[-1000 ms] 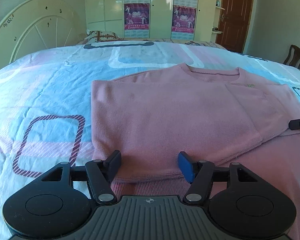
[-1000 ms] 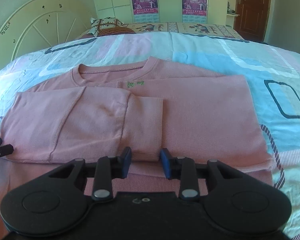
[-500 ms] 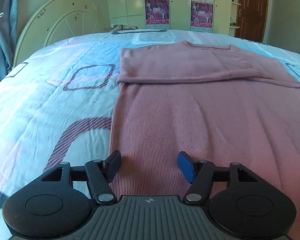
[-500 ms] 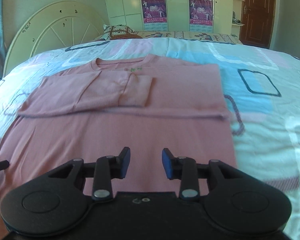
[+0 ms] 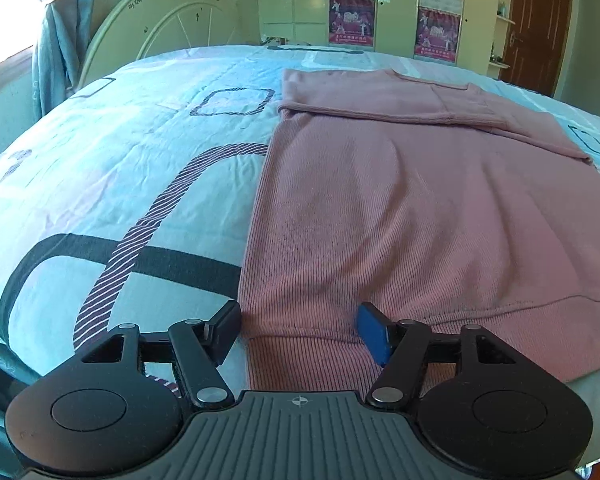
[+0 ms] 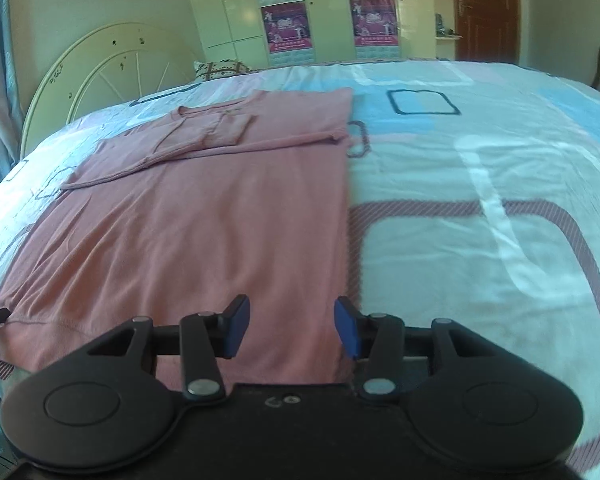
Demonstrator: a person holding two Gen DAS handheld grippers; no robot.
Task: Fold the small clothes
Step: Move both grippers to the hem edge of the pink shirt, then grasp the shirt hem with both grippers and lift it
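The right gripper (image 6: 291,327) is hovering with jaws apart over the hem corner of the sweater (image 6: 204,216) lying on the bed (image 6: 480,168).

Bedspread (image 6: 480,208) lies open right of the pink sweater (image 6: 220,216); only the headboard (image 6: 100,68) rises behind.

Both grippers now sit back at the pink sweater's (image 5: 400,208) hem, away from the folded sleeves (image 6: 204,136) where they hovered a second ago. The left gripper (image 5: 298,330) straddles the hem's left corner, the right gripper (image 6: 290,326) its right corner, jaws spread wider than before.
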